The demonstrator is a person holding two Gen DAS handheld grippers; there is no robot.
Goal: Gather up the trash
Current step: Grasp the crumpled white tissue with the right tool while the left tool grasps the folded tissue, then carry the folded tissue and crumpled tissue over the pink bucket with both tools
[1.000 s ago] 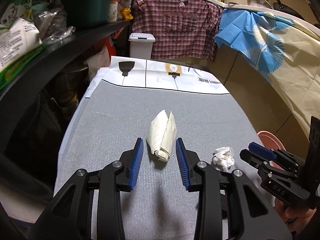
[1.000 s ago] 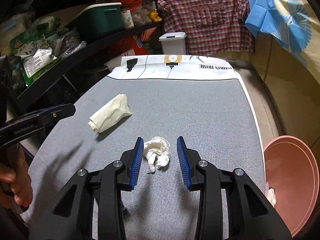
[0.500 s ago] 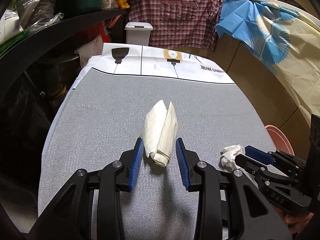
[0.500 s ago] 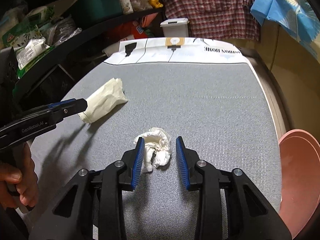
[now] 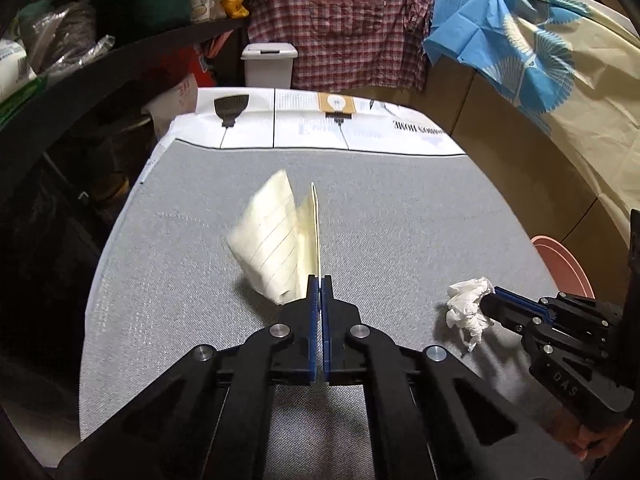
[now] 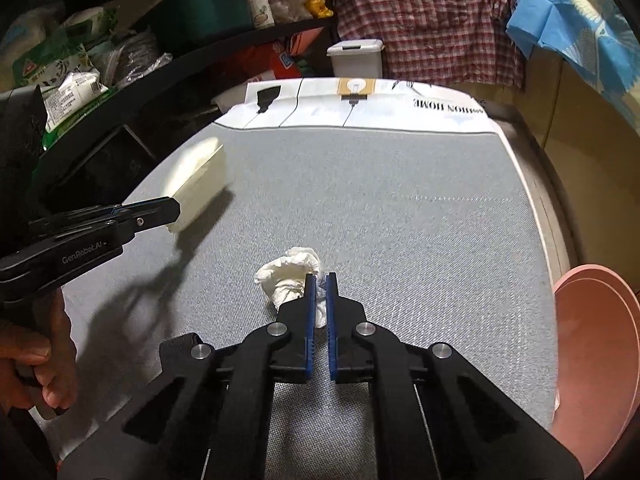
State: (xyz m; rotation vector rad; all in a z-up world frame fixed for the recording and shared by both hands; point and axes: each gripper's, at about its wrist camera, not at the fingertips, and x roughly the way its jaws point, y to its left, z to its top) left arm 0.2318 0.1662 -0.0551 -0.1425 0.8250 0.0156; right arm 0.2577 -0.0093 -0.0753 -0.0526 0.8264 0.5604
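A folded cream paper wrapper [image 5: 276,240] with thin lines stands tipped up on the grey table [image 5: 400,216]; my left gripper [image 5: 320,280] is shut on its near edge. The same cream wrapper [image 6: 198,184] shows at the left of the right wrist view, in the left gripper [image 6: 174,210]. A crumpled white tissue [image 6: 290,274] lies near the middle of the table, and my right gripper [image 6: 320,278] is shut on its right side. In the left wrist view the tissue [image 5: 468,306] sticks out of the right gripper [image 5: 494,300] at the right.
A pink round bin [image 6: 592,344] stands below the table's right edge. Left of the table runs a dark shelf [image 6: 168,64] crowded with bags and a green box. A white lidded bin [image 5: 270,64] and hanging plaid shirt [image 5: 340,24] are at the far end.
Both grippers went from open around their items to shut on them. The cream wrapper has tipped up from lying flat. The left gripper came slightly forward and down.
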